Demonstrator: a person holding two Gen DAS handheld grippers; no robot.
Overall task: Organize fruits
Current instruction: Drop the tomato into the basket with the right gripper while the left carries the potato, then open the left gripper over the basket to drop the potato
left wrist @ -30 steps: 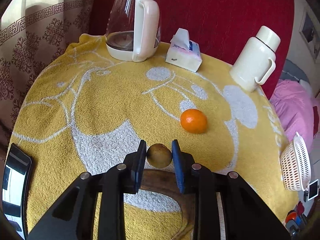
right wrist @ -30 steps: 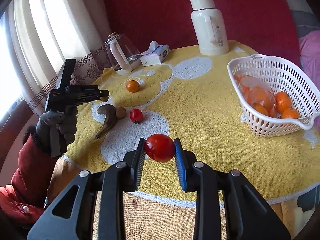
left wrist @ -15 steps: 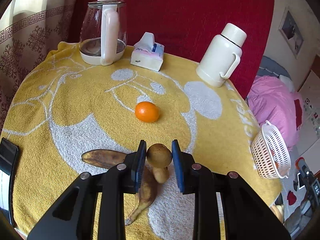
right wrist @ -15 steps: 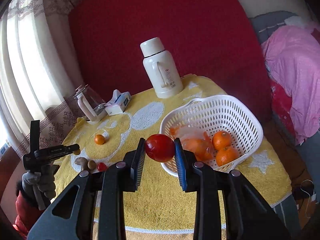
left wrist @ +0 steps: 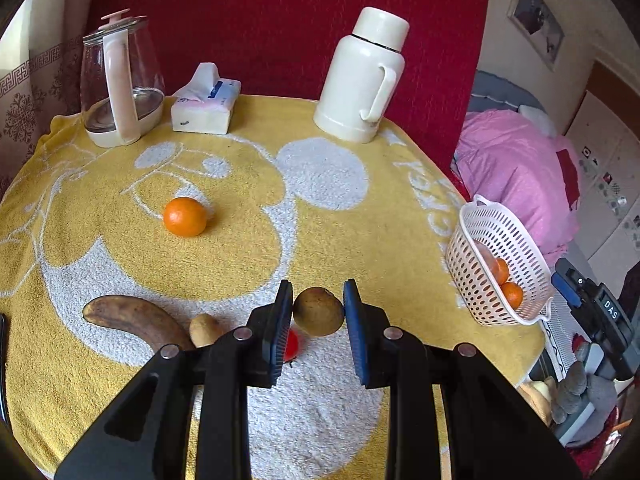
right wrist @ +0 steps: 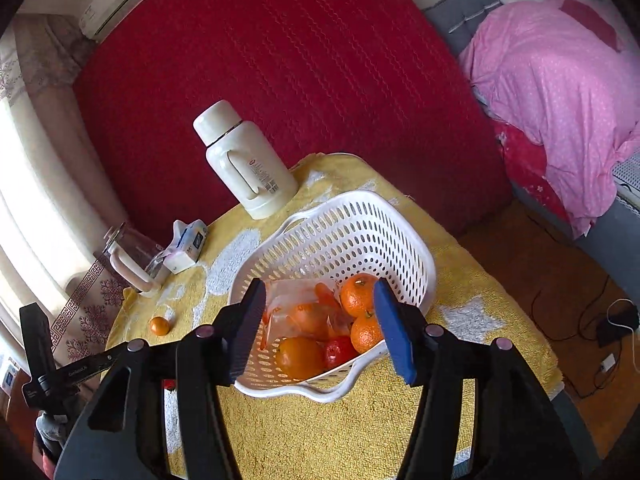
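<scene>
My left gripper is shut on a round brown fruit, held above the yellow towel. Below it on the towel lie a red tomato, a small brown fruit, a dark overripe banana and an orange. The white basket sits at the table's right edge. My right gripper hangs over that basket with its jaws opening and nothing between the pads. A red tomato lies in the basket among oranges and a plastic bag.
A white thermos, a tissue pack and a glass kettle stand along the table's back edge before a red wall. A pink bed is to the right. A gloved hand holds the left gripper at far left.
The right gripper swung over the basket and let go of the red tomato, which now lies inside. The left gripper carried the brown fruit rightward, away from the banana.
</scene>
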